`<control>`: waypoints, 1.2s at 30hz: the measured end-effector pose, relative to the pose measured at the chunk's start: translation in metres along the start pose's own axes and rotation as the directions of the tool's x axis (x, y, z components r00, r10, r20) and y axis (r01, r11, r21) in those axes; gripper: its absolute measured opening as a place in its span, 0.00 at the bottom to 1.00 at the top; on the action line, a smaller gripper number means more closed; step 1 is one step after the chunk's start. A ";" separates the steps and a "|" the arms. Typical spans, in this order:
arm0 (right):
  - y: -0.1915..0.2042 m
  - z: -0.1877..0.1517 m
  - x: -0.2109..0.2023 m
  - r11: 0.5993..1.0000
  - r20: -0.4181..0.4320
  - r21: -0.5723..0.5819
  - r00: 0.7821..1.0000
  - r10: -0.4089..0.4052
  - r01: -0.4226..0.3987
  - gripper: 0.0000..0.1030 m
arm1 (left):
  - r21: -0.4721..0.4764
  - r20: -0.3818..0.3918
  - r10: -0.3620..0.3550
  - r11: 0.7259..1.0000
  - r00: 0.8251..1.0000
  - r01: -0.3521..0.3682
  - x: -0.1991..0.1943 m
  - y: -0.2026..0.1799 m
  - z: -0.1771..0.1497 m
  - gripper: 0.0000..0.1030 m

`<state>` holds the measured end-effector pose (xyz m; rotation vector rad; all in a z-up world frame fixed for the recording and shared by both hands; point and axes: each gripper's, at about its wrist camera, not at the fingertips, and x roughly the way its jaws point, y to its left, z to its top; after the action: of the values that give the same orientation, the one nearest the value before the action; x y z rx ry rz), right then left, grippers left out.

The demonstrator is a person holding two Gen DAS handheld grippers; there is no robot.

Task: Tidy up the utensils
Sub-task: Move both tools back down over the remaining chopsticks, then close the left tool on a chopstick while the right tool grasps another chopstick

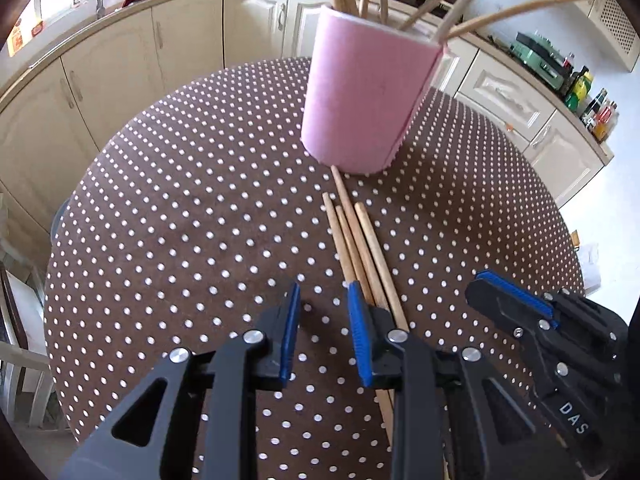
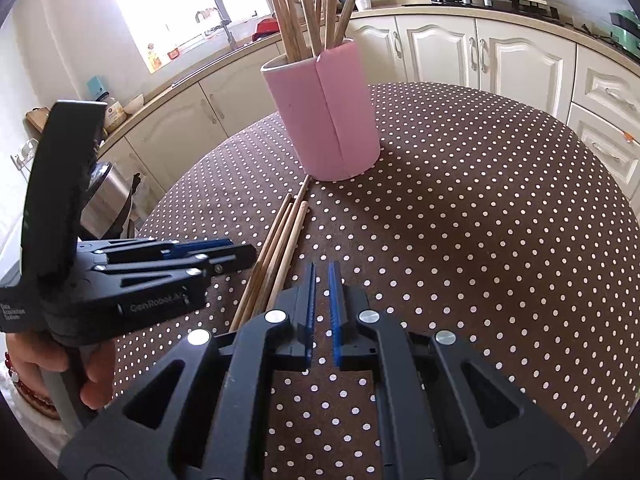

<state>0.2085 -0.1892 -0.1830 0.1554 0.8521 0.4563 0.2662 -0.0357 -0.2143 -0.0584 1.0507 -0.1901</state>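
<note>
Four loose wooden chopsticks (image 1: 362,248) lie side by side on a round table with a brown cloth dotted white (image 1: 180,220), their long axes nearly parallel. One end of the bundle points at the base of a pink foam-wrapped cylindrical holder (image 1: 360,100), and the longest stick's tip reaches right up to it; the other ends run back under the grippers. The holder stands upright just beyond them and has more wooden chopsticks (image 2: 308,12) standing in it, fanned out at angles. The left gripper (image 1: 324,316), black with blue pads, hangs low over the table with its jaws partly apart and nothing between them; its right-hand finger sits over the near ends of the loose sticks. The right gripper (image 2: 322,300) is just beside the bundle on the other side, its jaws drawn almost together on nothing. A hand (image 2: 48,368) with a red bead bracelet grips the left tool's handle. Cream kitchen cabinets (image 1: 120,52) curve behind the table.
</note>
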 end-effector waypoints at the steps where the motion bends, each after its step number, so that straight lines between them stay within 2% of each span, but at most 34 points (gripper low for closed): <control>1: 0.000 0.000 0.000 1.000 0.000 -0.001 1.000 0.000 0.000 0.07 | 0.009 0.001 0.007 1.000 1.000 -0.007 0.000 -0.003 0.000 0.25; 11: -0.003 0.001 0.000 1.000 0.001 0.011 1.000 -0.001 0.001 0.07 | 0.074 0.012 0.064 0.995 0.998 -0.065 0.000 -0.023 -0.007 0.25; 13: -0.003 0.001 0.000 1.000 0.002 0.010 1.000 0.000 0.000 0.07 | 0.101 0.016 0.068 0.993 0.998 -0.069 0.003 -0.030 -0.007 0.25; 22: 0.000 0.003 0.001 1.000 -0.003 0.004 1.000 0.001 -0.001 0.07 | 0.091 -0.007 0.071 0.993 0.997 -0.070 0.006 -0.035 -0.007 0.25; 29: 0.000 0.005 0.002 1.000 -0.010 0.006 1.000 -0.003 0.003 0.07 | 0.135 -0.014 0.086 0.987 0.996 -0.084 0.019 -0.044 -0.004 0.24; 30: 0.000 0.006 0.002 1.000 -0.012 0.006 1.000 -0.002 0.002 0.07 | 0.139 -0.012 0.083 0.987 0.996 -0.080 0.019 -0.045 -0.005 0.23; 33: 0.004 0.009 0.005 1.000 -0.026 -0.006 1.000 -0.006 0.006 0.07 | 0.141 -0.006 0.071 0.988 0.997 -0.069 0.018 -0.035 -0.004 0.12; 36: 0.008 0.012 0.014 1.000 -0.048 -0.021 0.999 -0.025 0.024 0.07 | 0.114 -0.023 0.023 0.993 0.999 -0.021 0.015 -0.013 -0.006 0.07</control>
<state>0.2228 -0.1754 -0.1819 0.1159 0.8957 0.4474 0.2669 -0.0507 -0.2280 0.0587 1.0620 -0.2311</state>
